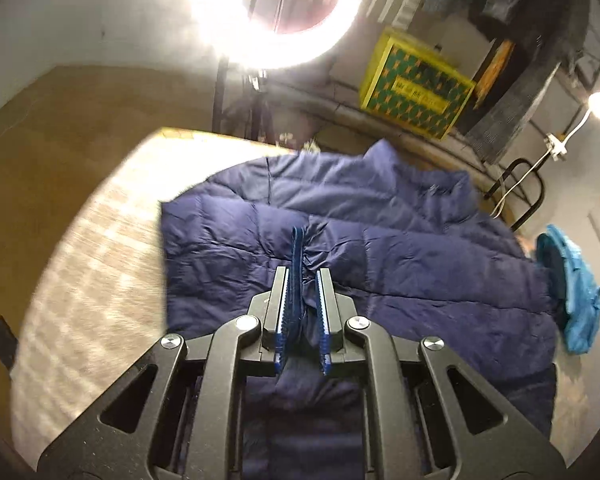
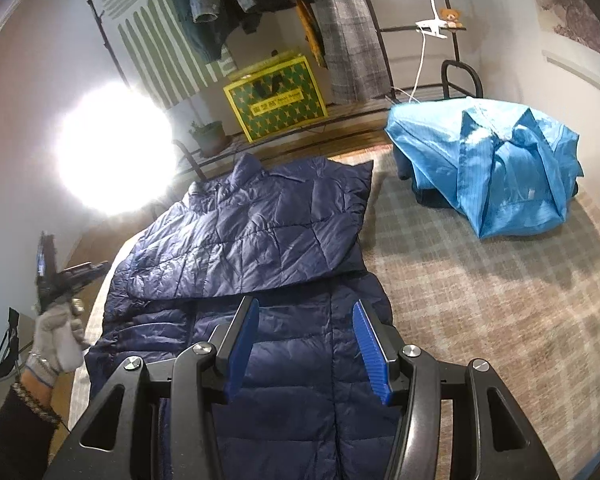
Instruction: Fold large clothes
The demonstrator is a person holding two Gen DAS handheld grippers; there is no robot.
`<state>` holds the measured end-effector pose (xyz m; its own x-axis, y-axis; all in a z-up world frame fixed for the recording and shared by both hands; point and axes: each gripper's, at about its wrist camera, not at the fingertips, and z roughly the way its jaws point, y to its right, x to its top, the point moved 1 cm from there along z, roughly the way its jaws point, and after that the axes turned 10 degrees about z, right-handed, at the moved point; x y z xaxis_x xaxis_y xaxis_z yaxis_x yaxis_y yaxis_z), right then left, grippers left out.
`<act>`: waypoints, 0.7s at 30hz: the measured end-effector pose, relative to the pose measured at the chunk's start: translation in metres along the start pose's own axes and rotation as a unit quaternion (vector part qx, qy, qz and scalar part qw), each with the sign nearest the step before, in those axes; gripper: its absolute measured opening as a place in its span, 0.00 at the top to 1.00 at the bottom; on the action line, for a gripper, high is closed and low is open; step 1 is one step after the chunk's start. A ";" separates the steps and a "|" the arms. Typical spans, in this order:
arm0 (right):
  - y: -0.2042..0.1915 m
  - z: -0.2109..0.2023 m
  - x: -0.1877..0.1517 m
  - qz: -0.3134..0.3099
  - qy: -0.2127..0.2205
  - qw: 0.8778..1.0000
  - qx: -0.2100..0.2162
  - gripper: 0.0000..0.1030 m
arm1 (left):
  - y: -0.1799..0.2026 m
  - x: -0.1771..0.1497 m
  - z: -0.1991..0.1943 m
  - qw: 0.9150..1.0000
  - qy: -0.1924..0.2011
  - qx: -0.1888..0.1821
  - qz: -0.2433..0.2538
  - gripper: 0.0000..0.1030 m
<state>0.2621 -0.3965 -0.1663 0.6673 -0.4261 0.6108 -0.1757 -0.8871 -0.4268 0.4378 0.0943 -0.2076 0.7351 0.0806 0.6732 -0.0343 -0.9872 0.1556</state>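
Note:
A navy quilted jacket [image 1: 420, 248] [image 2: 252, 224] lies flat on the checked tablecloth [image 2: 480, 320], with one side folded over its upper half. My left gripper [image 1: 302, 270] has its jaws a narrow gap apart, and a gathered navy cuff shows in that gap. In the right wrist view the left gripper [image 2: 46, 256] is lifted off the jacket's left edge in a gloved hand [image 2: 56, 340], with no cloth hanging from it. My right gripper [image 2: 306, 304] stands open over the jacket's lower body, with nothing between its pads.
A bright blue garment [image 2: 496, 168] [image 1: 576, 280] sits heaped at the table's far right. Behind the table are a yellow-green box [image 2: 276, 100], a clothes rack with hanging clothes [image 2: 340, 20] and a glaring ring light [image 1: 276, 12]. Bare tablecloth [image 1: 92, 260] lies left of the jacket.

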 end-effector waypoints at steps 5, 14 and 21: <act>0.001 -0.024 -0.002 -0.008 0.019 1.000 0.013 0.49 | -0.012 -0.016 -0.066 1.000 0.016 -0.009 0.001 0.89; 0.024 -0.079 -0.023 -0.018 0.079 0.997 0.018 0.38 | -0.039 -0.107 -0.181 0.998 0.016 -0.056 -0.029 0.59; 0.054 -0.108 -0.066 -0.033 0.040 0.998 0.026 0.26 | -0.046 -0.200 -0.220 0.994 -0.032 -0.091 -0.043 0.58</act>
<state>0.1307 -0.4354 -0.1571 0.6163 -0.3818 0.6888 -0.0936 -0.9039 -0.4174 0.1436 0.1543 -0.1904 0.7816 0.1499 0.6056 -0.0863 -0.9354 0.3429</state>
